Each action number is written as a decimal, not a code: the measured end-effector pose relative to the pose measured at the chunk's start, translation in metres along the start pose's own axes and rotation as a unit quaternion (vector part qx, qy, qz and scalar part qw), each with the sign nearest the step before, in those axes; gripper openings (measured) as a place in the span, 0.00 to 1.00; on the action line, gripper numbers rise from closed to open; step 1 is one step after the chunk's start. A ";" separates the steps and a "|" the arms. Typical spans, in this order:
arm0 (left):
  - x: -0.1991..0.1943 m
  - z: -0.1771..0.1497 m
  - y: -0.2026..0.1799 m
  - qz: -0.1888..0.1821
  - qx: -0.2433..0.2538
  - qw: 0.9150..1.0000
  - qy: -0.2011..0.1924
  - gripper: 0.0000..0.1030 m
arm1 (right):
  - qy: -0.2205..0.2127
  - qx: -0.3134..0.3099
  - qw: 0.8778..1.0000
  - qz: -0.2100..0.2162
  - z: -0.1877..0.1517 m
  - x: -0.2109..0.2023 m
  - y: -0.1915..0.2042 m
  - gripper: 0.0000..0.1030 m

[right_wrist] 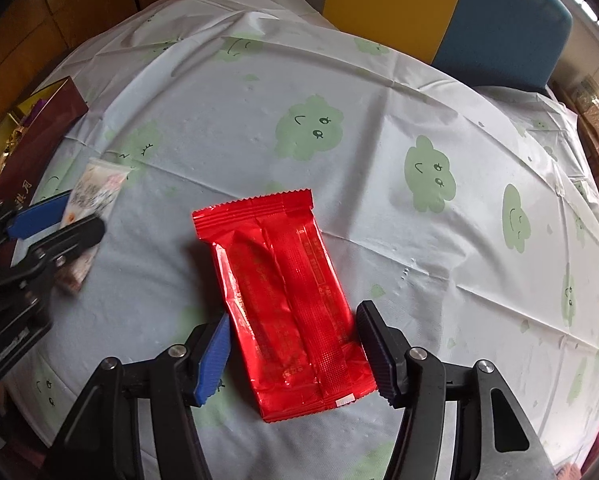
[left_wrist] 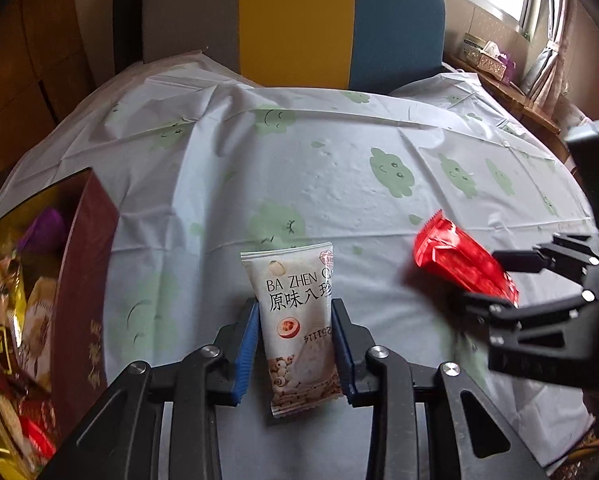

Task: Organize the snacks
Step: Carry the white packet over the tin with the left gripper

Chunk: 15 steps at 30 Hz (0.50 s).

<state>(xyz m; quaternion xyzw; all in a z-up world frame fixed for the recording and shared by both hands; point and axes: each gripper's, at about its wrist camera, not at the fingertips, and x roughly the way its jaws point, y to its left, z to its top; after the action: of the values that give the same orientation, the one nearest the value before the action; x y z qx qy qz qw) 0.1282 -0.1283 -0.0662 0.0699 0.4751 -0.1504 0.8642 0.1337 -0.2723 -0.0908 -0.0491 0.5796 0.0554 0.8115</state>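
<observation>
In the left wrist view my left gripper (left_wrist: 295,344) is shut on a white snack packet (left_wrist: 297,320) printed "BA ZHEN", its blue pads pressing both long edges. The packet also shows in the right wrist view (right_wrist: 95,192). In the right wrist view my right gripper (right_wrist: 295,356) straddles a red foil snack packet (right_wrist: 287,300) lying on the tablecloth; the pads stand at its two sides with small gaps, so it looks open. The red packet also shows in the left wrist view (left_wrist: 463,260), between the right gripper's fingers (left_wrist: 519,260).
A dark red gift box (left_wrist: 83,280) holding several wrapped snacks stands at the table's left edge; it also shows in the right wrist view (right_wrist: 39,140). The tablecloth (right_wrist: 339,80) is pale blue with green cloud faces. A grey, yellow and blue chair back (left_wrist: 295,24) stands behind the table.
</observation>
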 end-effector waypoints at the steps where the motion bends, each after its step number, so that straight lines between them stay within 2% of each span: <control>1: -0.007 -0.004 0.001 -0.001 0.000 1.000 -0.006 0.33 | -0.003 -0.005 1.000 -0.002 -0.001 -0.001 0.001 0.58; 3: -0.018 -0.009 0.003 -0.003 -0.002 1.000 -0.014 0.33 | -0.010 -0.017 1.000 -0.005 -0.002 -0.003 0.008 0.52; 5: -0.030 -0.013 0.003 -0.004 -0.001 1.000 -0.024 0.33 | -0.015 -0.028 0.999 -0.012 -0.005 -0.004 0.013 0.51; 15: -0.078 -0.020 0.007 0.002 -0.002 0.998 -0.066 0.33 | -0.020 -0.029 0.999 -0.006 -0.007 -0.003 0.015 0.52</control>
<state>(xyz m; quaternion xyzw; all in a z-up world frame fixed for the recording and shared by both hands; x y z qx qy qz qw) 0.0751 -0.1011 -0.0113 0.0594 0.4172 -0.1524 0.8940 0.1243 -0.2587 -0.0907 -0.0753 0.5612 0.0681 0.8215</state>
